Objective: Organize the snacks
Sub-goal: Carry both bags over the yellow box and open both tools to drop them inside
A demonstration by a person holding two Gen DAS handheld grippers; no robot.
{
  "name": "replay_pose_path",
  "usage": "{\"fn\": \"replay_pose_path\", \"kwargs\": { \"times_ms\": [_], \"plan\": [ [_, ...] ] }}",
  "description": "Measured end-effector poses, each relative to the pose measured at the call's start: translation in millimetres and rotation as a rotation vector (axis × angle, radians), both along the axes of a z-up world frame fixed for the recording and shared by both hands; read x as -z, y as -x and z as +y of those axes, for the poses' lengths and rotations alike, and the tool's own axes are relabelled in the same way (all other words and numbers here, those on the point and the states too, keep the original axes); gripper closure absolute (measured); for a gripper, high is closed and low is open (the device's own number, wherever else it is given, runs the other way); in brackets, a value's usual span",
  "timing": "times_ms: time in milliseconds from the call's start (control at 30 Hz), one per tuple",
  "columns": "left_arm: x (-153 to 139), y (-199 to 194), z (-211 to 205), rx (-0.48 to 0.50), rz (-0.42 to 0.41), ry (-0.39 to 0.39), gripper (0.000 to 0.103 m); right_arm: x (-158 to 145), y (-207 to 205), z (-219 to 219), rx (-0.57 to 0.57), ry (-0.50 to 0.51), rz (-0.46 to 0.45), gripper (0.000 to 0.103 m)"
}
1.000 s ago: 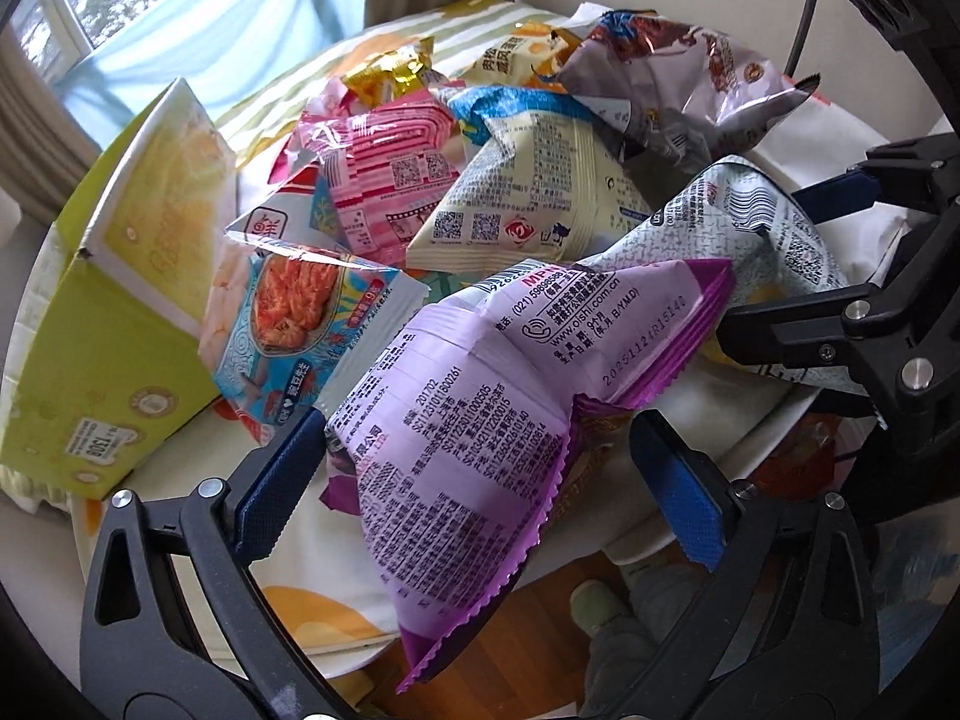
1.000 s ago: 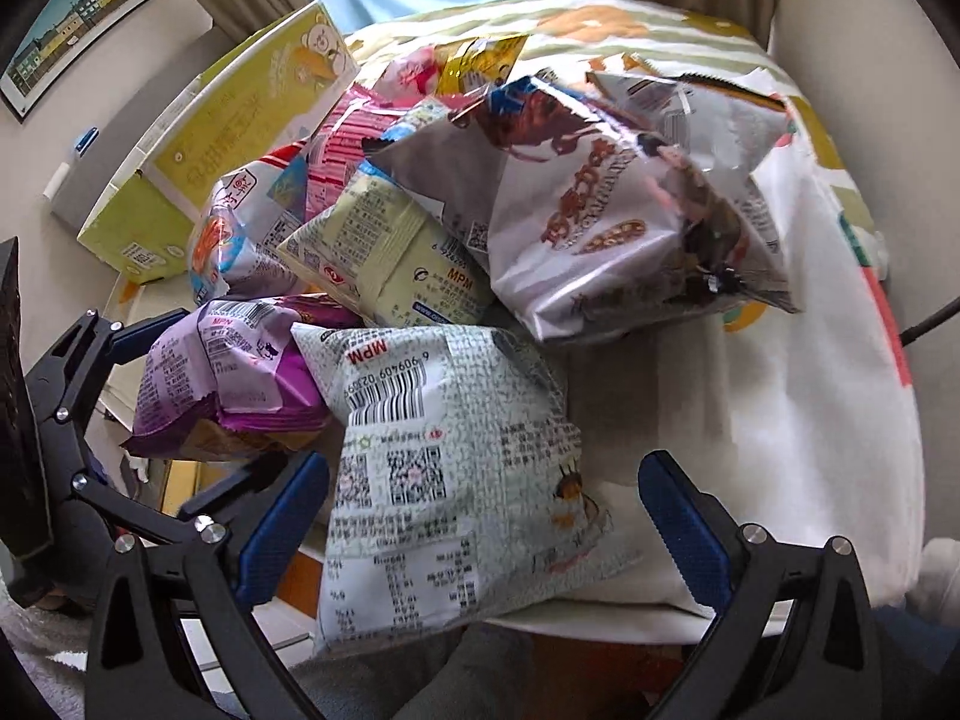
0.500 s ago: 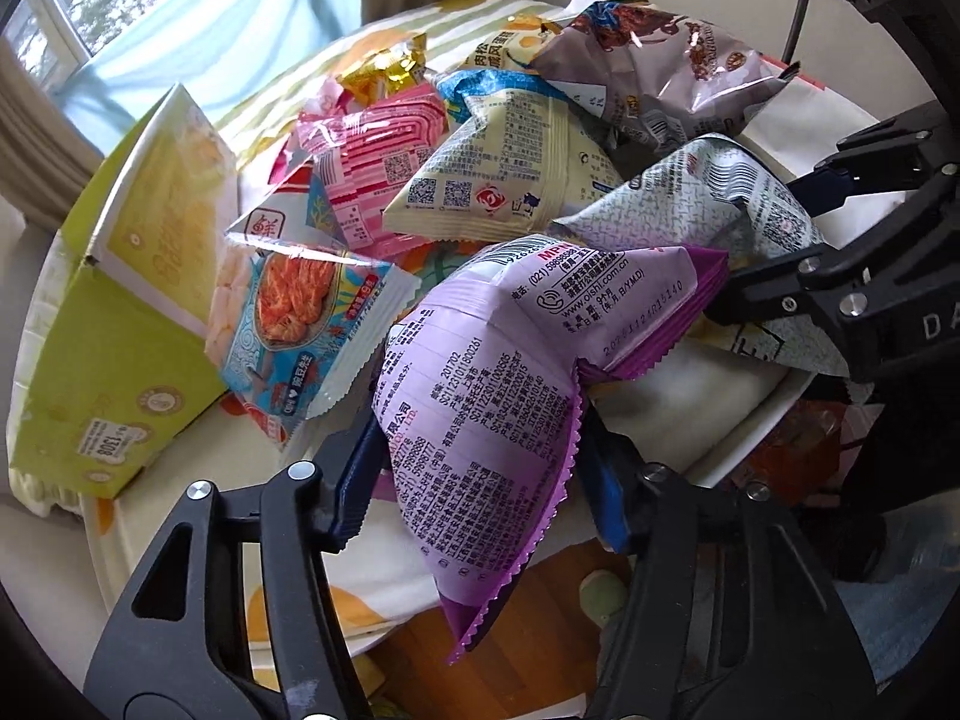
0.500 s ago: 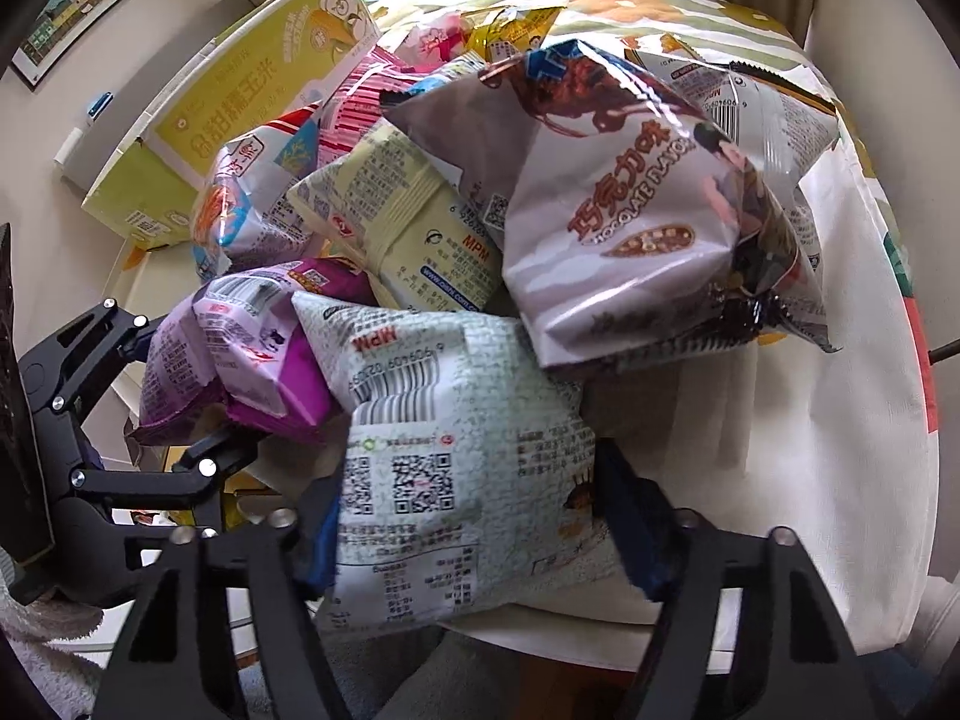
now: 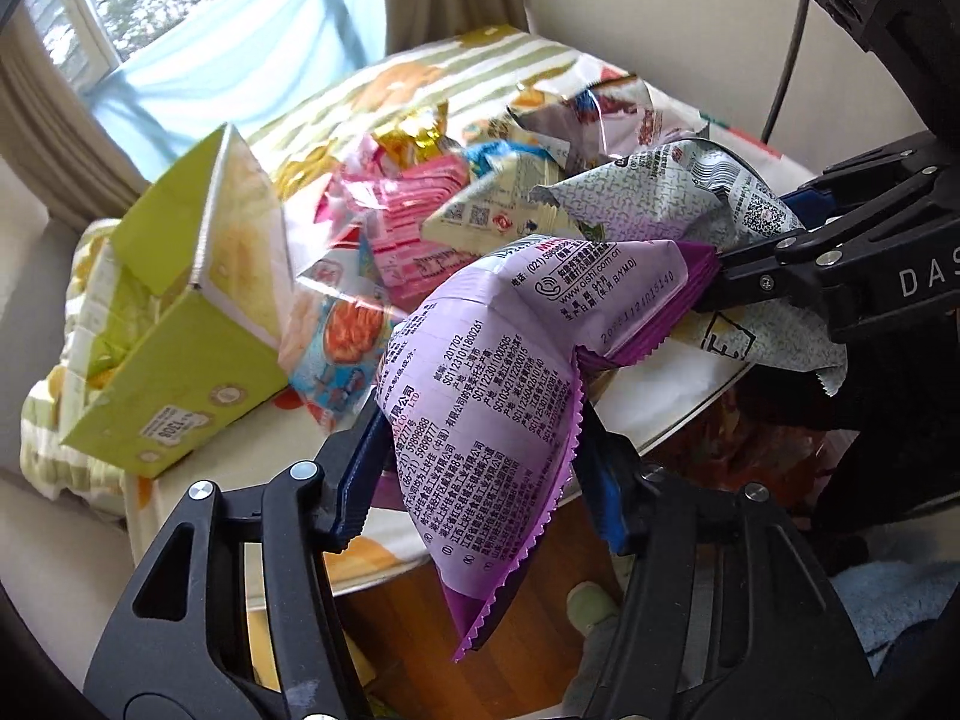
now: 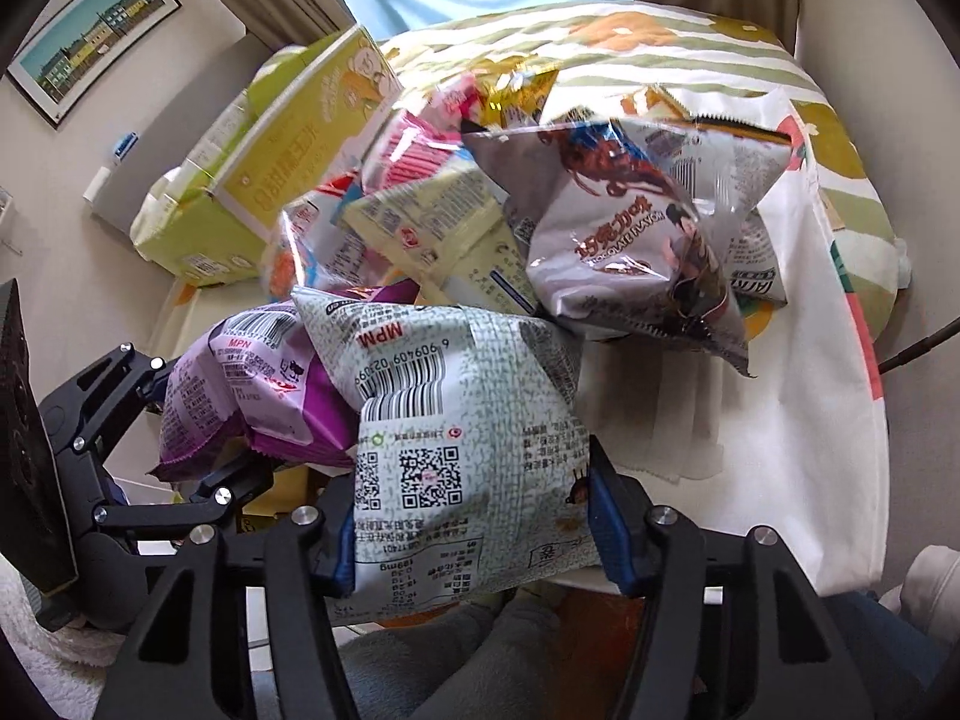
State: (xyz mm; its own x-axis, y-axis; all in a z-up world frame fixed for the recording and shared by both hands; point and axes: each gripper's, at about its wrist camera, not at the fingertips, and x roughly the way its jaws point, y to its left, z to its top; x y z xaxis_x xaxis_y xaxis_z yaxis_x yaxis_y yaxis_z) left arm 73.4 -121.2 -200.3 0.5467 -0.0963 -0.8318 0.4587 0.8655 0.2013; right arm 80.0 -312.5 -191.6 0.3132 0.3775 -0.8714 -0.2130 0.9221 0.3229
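Left wrist view: left gripper clamps purple bag at table edge; right gripper pinches grey-white bag. Advice: lift both clear before carrying toward green box.

The purple bag reads "www.oishi.com.cn" and "201702"; the grey bag "MPM", barcode "6 909409"; the hand-held gripper at 3 o'clock "DAS".

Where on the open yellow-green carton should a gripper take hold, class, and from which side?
Grip the raised flap of the yellow-green carton, coming from above: it stands up as a thin free edge, while the body looks too wide for the fingers. Both grippers are busy: left gripper holds the purple bag, right gripper the pale green bag.
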Motion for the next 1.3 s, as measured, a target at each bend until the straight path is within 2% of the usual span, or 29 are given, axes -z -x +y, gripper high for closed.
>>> {"fn": "replay_pose_path", "kwargs": {
  "times_ms": [300, 500, 733, 933, 1067, 1300],
  "plan": [
    [-56.4, -1.7, 31.1, -0.121, -0.118, 0.06, 0.048, -62.4, -0.2, 17.2, -0.054, -0.037, -0.127, 0.046],
    [-81.9, -35.6, 71.5, -0.163, -0.184, 0.084, 0.048, -100.0, -23.6, 43.6, -0.062, -0.047, -0.203, 0.046],
    [-100.7, -86.8, 147.6, -0.172, -0.243, 0.093, 0.048, -138.1, -70.2, 105.8, -0.044, -0.023, -0.283, 0.046],
    [-99.6, -134.9, 211.1, -0.164, -0.232, 0.069, 0.048, -138.5, -116.9, 173.6, -0.021, -0.042, -0.27, 0.046],
    [-87.9, -168.3, 242.3, -0.141, -0.192, 0.057, 0.048, -132.6, -141.4, 211.7, 0.008, -0.042, -0.244, 0.046],
    [-57.1, -217.2, 266.9, -0.06, -0.107, 0.058, 0.048, -112.5, -166.1, 243.8, 0.112, -0.037, -0.187, 0.046]
  ]
}}
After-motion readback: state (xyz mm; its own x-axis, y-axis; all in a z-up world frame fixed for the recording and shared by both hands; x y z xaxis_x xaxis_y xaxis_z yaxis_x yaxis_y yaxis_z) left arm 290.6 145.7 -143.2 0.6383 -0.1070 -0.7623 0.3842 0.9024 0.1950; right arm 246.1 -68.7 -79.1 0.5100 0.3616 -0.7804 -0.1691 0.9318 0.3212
